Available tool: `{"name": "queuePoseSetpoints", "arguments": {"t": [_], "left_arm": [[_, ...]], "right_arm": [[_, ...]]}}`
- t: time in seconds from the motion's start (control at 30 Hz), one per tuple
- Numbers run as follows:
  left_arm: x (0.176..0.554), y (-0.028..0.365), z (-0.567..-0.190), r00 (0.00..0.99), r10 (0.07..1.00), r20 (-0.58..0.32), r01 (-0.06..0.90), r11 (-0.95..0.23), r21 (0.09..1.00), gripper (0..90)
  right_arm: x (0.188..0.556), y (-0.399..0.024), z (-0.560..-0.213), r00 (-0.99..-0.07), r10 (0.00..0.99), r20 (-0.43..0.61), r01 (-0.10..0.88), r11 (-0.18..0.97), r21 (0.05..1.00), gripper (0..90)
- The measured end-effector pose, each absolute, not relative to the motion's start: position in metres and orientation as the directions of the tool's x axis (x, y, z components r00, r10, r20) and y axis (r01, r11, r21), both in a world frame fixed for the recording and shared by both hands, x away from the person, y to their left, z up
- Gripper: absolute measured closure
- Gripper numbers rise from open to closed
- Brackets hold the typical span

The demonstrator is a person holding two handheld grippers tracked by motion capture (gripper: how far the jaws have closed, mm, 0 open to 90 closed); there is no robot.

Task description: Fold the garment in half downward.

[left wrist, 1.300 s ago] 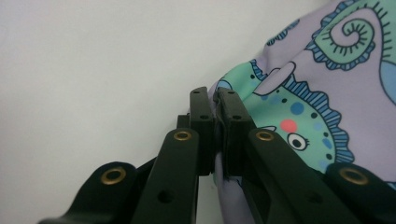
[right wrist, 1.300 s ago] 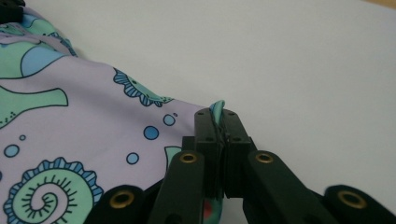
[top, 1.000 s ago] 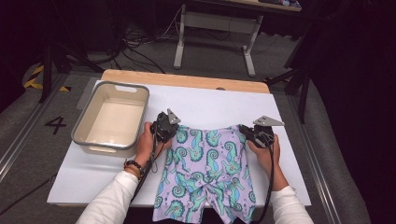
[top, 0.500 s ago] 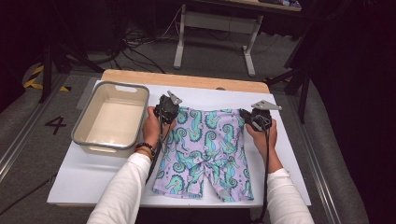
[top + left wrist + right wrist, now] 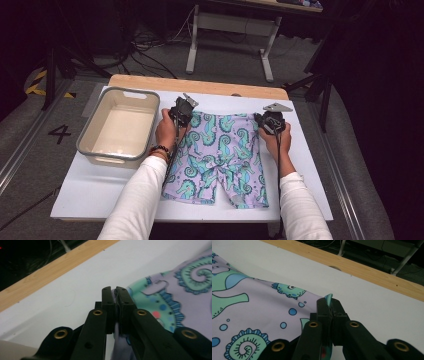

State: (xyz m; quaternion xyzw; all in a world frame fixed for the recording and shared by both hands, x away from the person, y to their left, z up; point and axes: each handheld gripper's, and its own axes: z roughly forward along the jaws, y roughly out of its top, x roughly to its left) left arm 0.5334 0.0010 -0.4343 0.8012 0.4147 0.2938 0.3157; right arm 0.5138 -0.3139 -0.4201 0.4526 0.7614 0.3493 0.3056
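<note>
Both grippers have drawn the shorts (image 5: 217, 155) toward the table's far edge. Left gripper (image 5: 115, 293) and right gripper (image 5: 330, 302) have jaws clamped on the waistband corners. Garment now lies nearly flat, apparently ready for folding.

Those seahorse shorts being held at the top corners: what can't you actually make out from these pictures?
- Shorts waistband corners: high view, hidden under the left gripper and right gripper.
- Cloth inside each grip: both gripper views, covered by the shut black jaws.
- Underside of the shorts: lies against the white table.
- Tub near wall's inner face: high view, angled away.
</note>
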Motion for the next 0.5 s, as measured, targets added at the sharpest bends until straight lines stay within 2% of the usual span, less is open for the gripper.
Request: {"name": "queuePoseSetpoints", "arguments": {"t": [0.3,0.4,0.5], "left_arm": [[0.525,0.003,-0.431,0.500,0.854,0.144,0.479,-0.411,0.776,76.3],[0.514,0.001,-0.431,0.534,0.835,0.136,0.461,-0.422,0.781,75.4],[0.501,0.002,-0.431,0.569,0.811,0.138,0.429,-0.436,0.791,75.8]], "right_arm": [[0.510,-0.310,-0.423,-0.383,0.912,-0.148,0.479,0.333,0.812,78.8],[0.501,-0.313,-0.420,-0.390,0.911,-0.130,0.464,0.317,0.827,77.5],[0.488,-0.315,-0.418,-0.416,0.902,-0.116,0.446,0.314,0.838,81.2]]}}
